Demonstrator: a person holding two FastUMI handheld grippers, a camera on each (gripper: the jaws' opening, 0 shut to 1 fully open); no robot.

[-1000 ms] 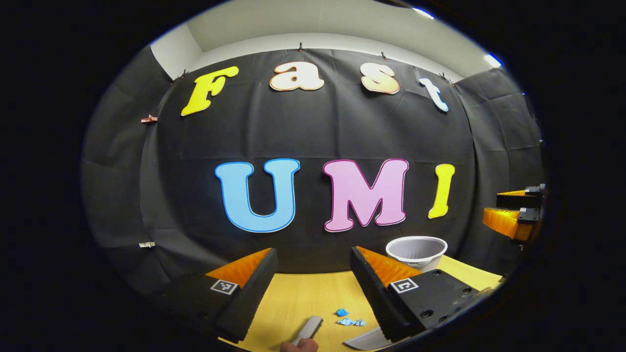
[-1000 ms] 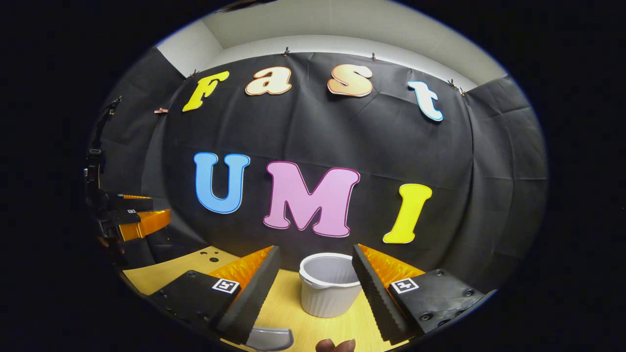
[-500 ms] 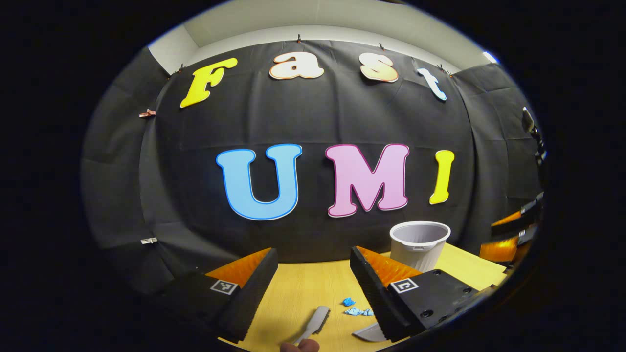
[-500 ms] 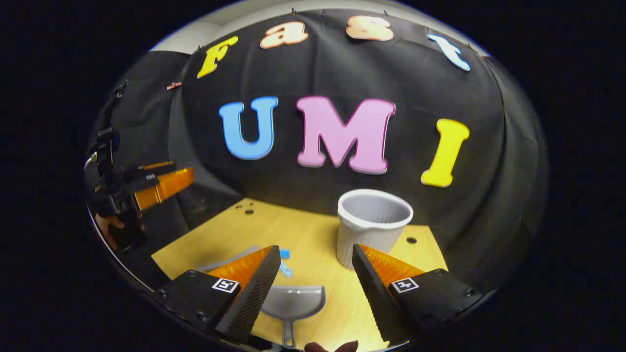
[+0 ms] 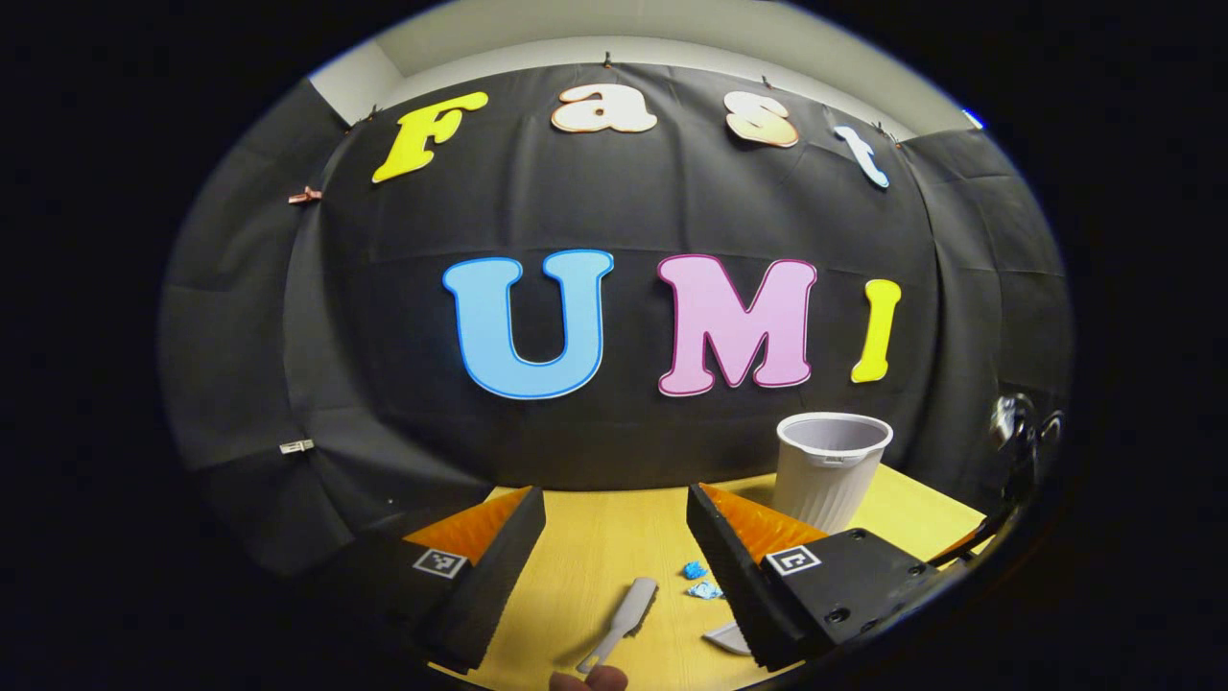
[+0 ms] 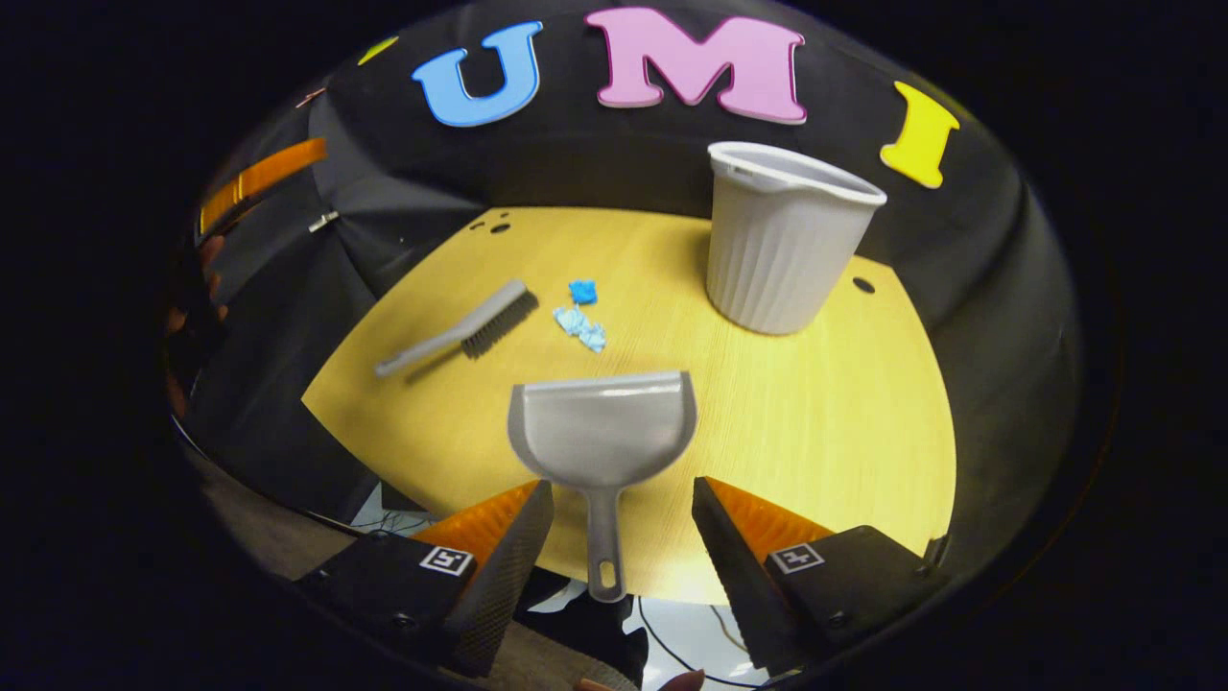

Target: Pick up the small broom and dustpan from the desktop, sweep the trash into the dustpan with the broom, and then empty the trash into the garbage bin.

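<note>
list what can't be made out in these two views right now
- Grey plastic dustpan, left gripper view: mostly hidden behind the left gripper's finger.
- Grey small broom, left gripper view: bristles too small to see.
- White ribbed garbage bin, right gripper view: inside hidden by its wall.
- Blue crumpled trash scraps: material unclear.

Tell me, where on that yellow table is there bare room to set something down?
The widest bare stretch of the table lies right of the dustpan and in front of the bin. Another runs along the back edge, left of the bin. It is crowded between the broom and the dustpan's mouth, where blue scraps lie.
</note>
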